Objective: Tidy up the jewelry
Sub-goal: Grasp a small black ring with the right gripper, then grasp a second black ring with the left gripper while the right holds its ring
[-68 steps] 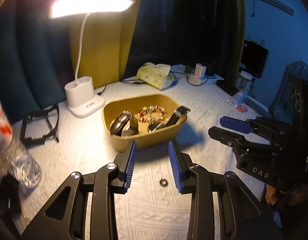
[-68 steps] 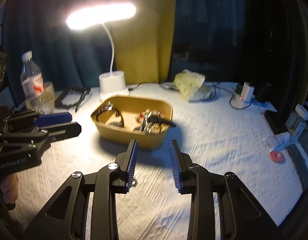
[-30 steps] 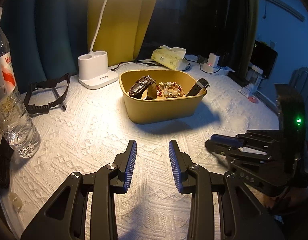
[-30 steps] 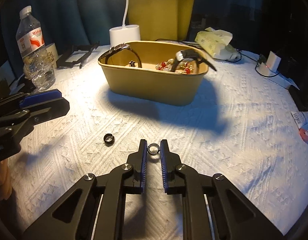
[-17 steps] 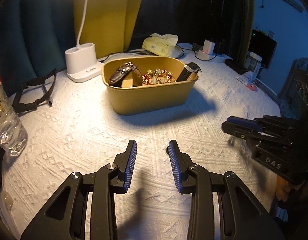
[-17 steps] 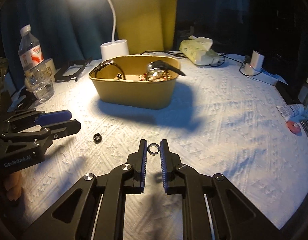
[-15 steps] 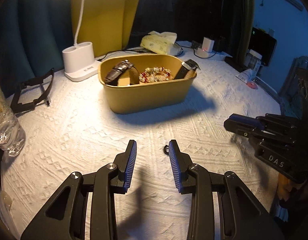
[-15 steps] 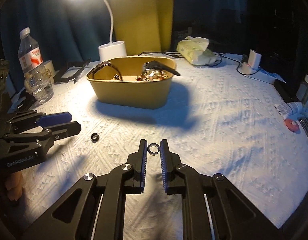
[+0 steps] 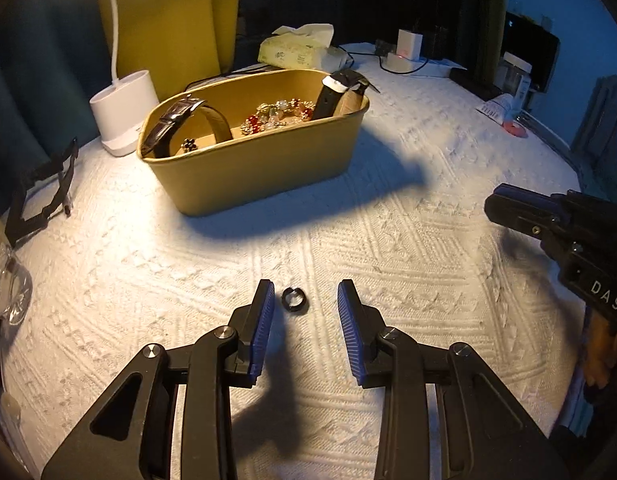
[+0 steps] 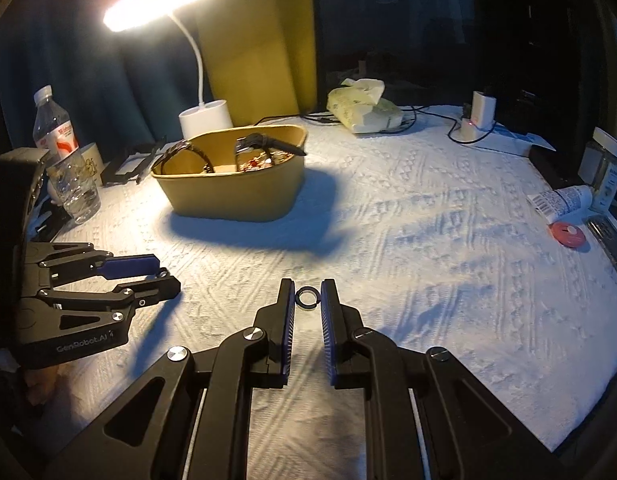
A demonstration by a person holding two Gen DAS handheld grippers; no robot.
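Note:
A tan oval bin holds two watches and a beaded bracelet; it also shows in the right wrist view. A small dark ring lies on the white cloth between the open fingers of my left gripper, nearer the left pad. My right gripper is shut on a second dark ring, pinched at its fingertips and held above the cloth. The left gripper also shows in the right wrist view, and the right gripper shows in the left wrist view.
A white desk lamp base stands behind the bin. A water bottle and a black frame are at the left. A tissue pack, a charger, a jar and a tube lie at the back and right.
My left gripper has moved down and forward, so the loose ring now lies between its open fingers. My right gripper has lifted back with its ring still pinched.

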